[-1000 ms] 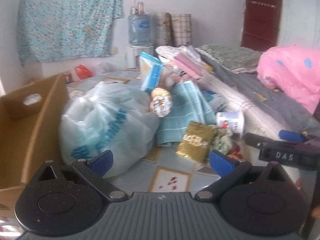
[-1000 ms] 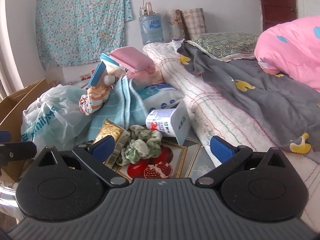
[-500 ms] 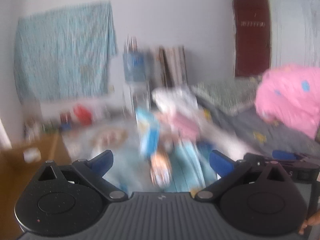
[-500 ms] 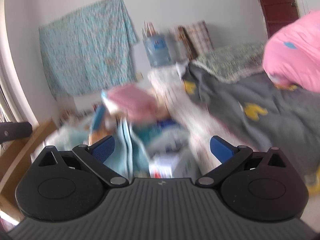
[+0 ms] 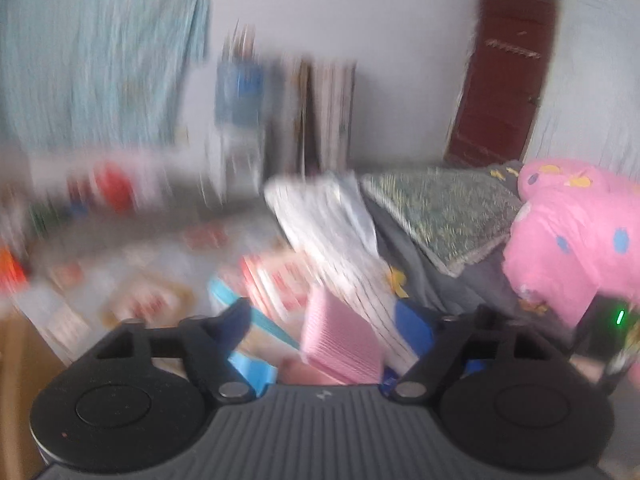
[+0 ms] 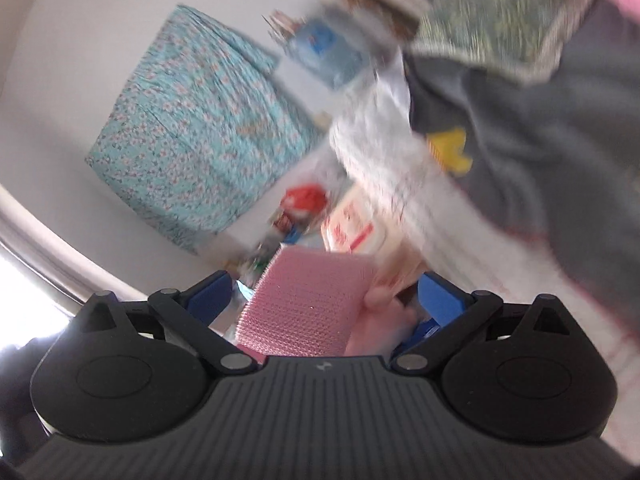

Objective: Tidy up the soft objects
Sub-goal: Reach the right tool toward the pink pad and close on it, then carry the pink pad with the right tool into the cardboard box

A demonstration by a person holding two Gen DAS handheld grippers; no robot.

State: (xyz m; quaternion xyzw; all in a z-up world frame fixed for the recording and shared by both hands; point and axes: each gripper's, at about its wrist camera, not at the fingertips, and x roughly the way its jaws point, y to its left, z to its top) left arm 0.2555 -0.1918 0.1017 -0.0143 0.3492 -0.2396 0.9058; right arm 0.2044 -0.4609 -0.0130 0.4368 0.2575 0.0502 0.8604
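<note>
Blurry stuff, but the left gripper (image 5: 324, 332) is closing its jaws around a pink knitted bundle (image 5: 342, 340), just beside the grey bedspread (image 5: 416, 256). The right gripper (image 6: 324, 300) stands wide, the same pink bundle (image 6: 308, 304) between its fingers, pads apart from it.

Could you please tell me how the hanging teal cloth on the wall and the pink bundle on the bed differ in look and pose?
The teal cloth hangs flat against the wall; the pink bundle lies bunched up on the bed. The teal cloth carries a fine, small flower print; the pink bundle has a few larger blue and yellow spots. Both are soft fabric.
</note>
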